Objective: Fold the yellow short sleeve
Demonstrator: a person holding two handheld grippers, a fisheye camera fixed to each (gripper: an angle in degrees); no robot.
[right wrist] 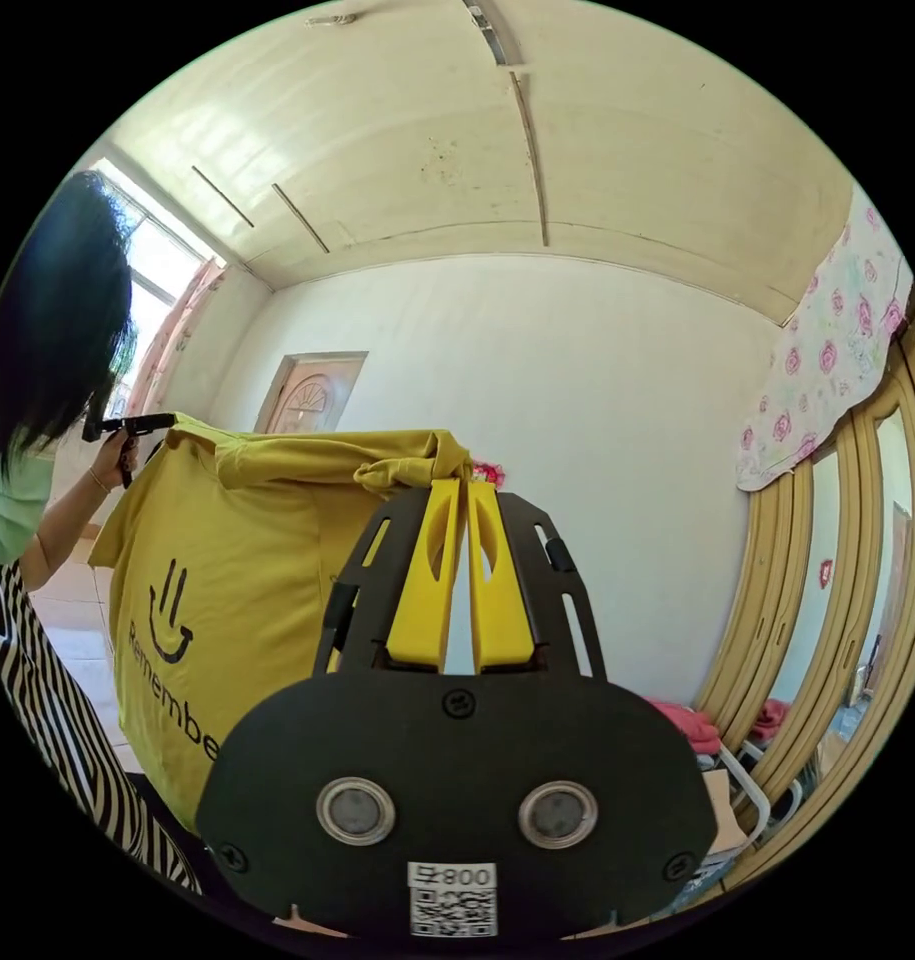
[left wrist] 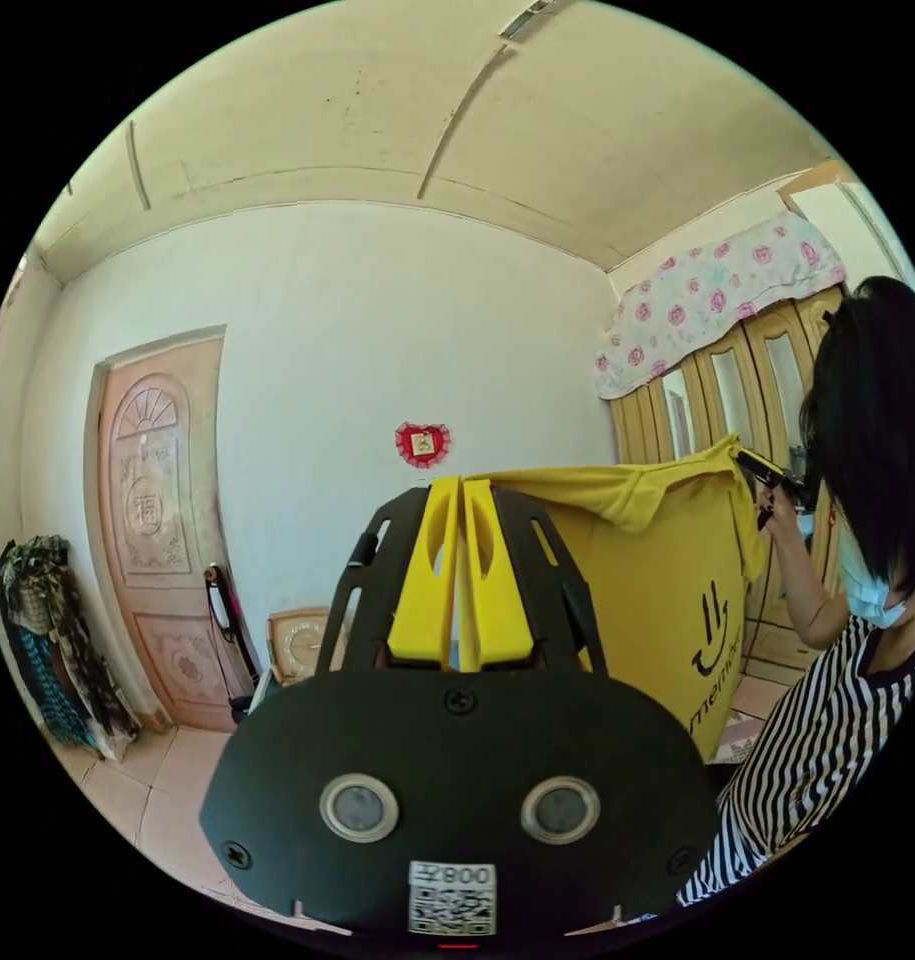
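The yellow short-sleeve shirt (left wrist: 667, 590) hangs in the air, spread wide, with a black smiley and lettering on its front. In the left gripper view my left gripper (left wrist: 461, 486) has its yellow jaws shut on one top corner of the shirt. At the far corner the right gripper (left wrist: 767, 475) shows in a person's hand. In the right gripper view my right gripper (right wrist: 464, 486) is shut on bunched fabric at the shirt's (right wrist: 247, 580) other top corner. The left gripper (right wrist: 127, 425) holds the far end there.
A person in a striped top (left wrist: 807, 760) stands behind the shirt. Around the room are a carved door (left wrist: 157, 530), a wardrobe (right wrist: 827, 600) topped with a floral cloth (left wrist: 717, 290), hanging clothes (left wrist: 47, 640), a clock (left wrist: 302, 640) and a basket with red cloth (right wrist: 692, 725).
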